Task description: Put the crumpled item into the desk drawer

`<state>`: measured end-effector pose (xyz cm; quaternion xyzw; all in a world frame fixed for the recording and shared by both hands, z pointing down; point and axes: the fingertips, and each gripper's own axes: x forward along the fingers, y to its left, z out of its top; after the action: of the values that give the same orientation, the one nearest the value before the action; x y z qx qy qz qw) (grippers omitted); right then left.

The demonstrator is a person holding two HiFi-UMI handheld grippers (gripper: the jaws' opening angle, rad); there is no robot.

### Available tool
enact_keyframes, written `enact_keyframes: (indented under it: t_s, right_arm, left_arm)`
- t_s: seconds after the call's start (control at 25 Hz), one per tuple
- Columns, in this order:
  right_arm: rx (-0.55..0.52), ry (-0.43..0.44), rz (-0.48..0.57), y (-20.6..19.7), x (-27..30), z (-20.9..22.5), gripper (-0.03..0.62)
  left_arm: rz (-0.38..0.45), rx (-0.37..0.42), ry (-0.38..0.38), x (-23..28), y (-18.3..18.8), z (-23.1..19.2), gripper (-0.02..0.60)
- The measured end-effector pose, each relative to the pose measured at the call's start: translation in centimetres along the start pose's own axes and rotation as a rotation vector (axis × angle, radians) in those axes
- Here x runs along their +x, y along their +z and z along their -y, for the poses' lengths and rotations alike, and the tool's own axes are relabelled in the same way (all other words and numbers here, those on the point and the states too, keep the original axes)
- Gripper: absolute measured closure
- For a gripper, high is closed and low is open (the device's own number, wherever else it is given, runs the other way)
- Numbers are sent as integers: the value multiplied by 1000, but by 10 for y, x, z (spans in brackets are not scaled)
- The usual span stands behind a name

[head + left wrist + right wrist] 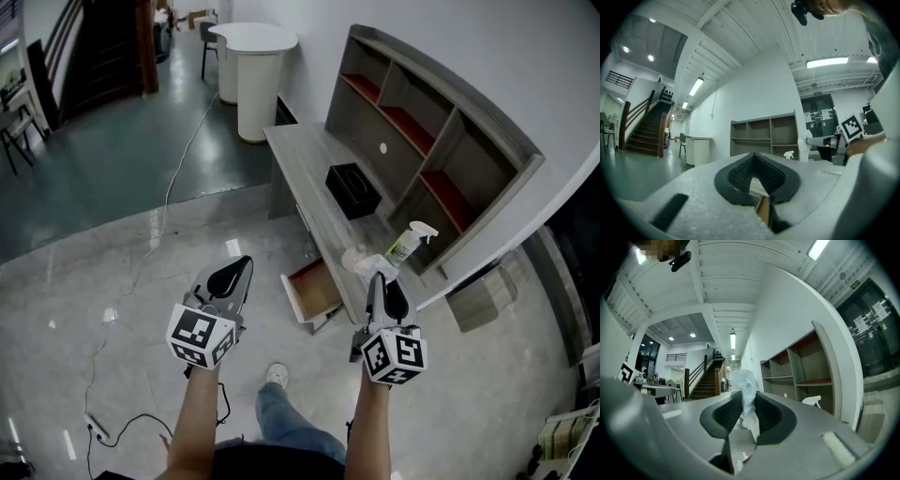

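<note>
A crumpled white paper wad (368, 264) is pinched in my right gripper (378, 278), which is shut on it above the desk's front edge. The right gripper view shows the wad (745, 384) sticking up between the black pads (724, 413). Just left of and below that gripper, the desk drawer (310, 290) stands pulled out, its inside pale and bare. My left gripper (239, 270) hangs over the floor left of the drawer, jaws together and holding nothing. In the left gripper view, its jaws (757, 182) point toward the desk, and the wad (805, 139) shows at the right.
On the grey desk (309, 169) sit a black tissue box (352, 190) and a spray bottle (409, 242). A shelf unit (427, 131) lines the wall behind. A white round counter (255, 70) stands at the desk's far end. A cable (141, 272) trails over the glossy floor.
</note>
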<state>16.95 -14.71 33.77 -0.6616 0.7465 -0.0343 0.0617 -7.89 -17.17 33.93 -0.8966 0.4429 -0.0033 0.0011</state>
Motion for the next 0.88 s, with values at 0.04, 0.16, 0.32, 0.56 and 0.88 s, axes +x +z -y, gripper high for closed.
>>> enact_keyframes:
  t_s: [0.04,0.16,0.32,0.56,0.88]
  right_arm:
    - [2,-3,-11,-4,16,5,502]
    - [5,-14,-41,-15,63,19,502]
    - [7,-29,-67,-30,110,35,502]
    - [36,-59,-126,-61,148,43,502]
    - [90,-152,-263,-139,155,37,502]
  left_arm:
    - [-6,-5,-1,16,-3,-8,577]
    - [-14,-21,-5,63,-10,-30,577]
    - [-30,-44,-6,111,-27,-52,577]
    - [-91,-82,-20,144,-54,-73,577]
    - [-178,-123,-75,158,-102,-79,577]
